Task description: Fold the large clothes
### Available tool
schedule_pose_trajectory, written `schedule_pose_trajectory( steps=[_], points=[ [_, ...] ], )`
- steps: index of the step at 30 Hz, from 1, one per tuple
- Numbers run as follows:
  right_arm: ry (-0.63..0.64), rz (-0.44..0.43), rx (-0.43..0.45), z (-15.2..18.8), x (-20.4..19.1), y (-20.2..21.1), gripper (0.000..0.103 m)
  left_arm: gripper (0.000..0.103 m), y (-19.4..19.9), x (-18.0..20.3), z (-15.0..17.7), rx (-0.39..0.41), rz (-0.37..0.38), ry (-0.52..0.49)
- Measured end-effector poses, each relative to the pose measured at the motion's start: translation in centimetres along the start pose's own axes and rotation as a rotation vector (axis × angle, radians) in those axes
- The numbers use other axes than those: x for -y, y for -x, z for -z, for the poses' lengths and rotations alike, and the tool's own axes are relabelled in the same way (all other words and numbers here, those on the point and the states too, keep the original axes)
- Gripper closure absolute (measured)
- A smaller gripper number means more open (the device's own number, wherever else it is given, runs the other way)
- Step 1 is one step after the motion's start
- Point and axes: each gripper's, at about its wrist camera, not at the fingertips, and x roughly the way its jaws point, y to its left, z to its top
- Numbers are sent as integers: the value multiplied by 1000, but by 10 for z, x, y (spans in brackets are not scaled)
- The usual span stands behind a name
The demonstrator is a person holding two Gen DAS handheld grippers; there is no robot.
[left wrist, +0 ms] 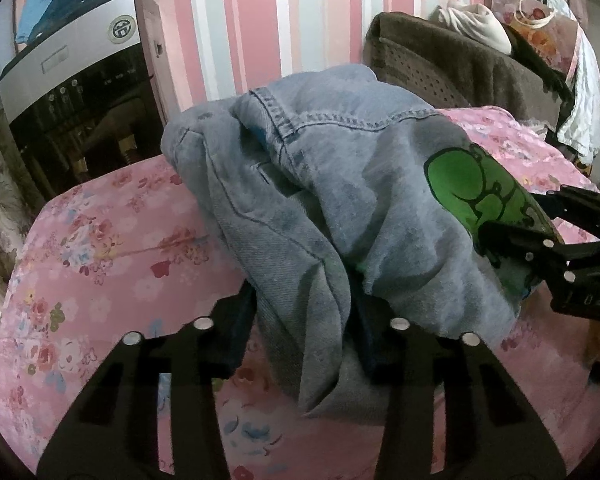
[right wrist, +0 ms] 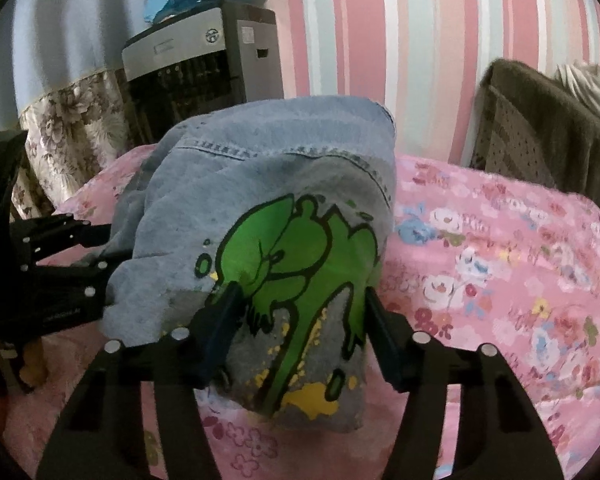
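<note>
A light blue denim jacket [left wrist: 320, 184] with a green cartoon print [right wrist: 296, 256] is bunched up and held above a pink floral bed cover [left wrist: 100, 248]. My left gripper [left wrist: 304, 320] has its fingers on either side of a hanging fold of the jacket and holds it. My right gripper [right wrist: 300, 312] has its fingers on either side of the printed part and holds that. Each gripper shows in the other's view: the right one [left wrist: 540, 248] at the right edge, the left one [right wrist: 72, 256] at the left. The jacket hides the fingertips.
A grey and black appliance [left wrist: 72, 80] with blue cloth on top stands past the bed's far left corner. A brown blanket [left wrist: 460, 60] and piled clothes lie at the far right. A pink striped wall [left wrist: 280, 12] is behind. A floral curtain [right wrist: 68, 120] hangs at the left.
</note>
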Motion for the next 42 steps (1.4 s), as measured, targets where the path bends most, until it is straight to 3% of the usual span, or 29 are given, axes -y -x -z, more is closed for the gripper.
schedule_pose_trajectory(
  steps=[4, 9, 23, 34, 42],
  points=[
    [70, 4, 30, -7, -4, 8, 53, 74, 4, 2, -5, 16, -14, -7],
    [40, -22, 63, -11, -1, 14, 56, 77, 6, -6, -8, 18, 19, 41],
    [84, -1, 221, -16, -10, 57, 62, 84, 49, 15, -36, 134, -37, 20],
    [167, 86, 328, 11, -20, 140, 62, 84, 110, 61, -20, 218, -9, -15],
    [168, 116, 302, 51, -14, 181, 63, 84, 141, 106, 9, 224, 20, -54]
  ],
)
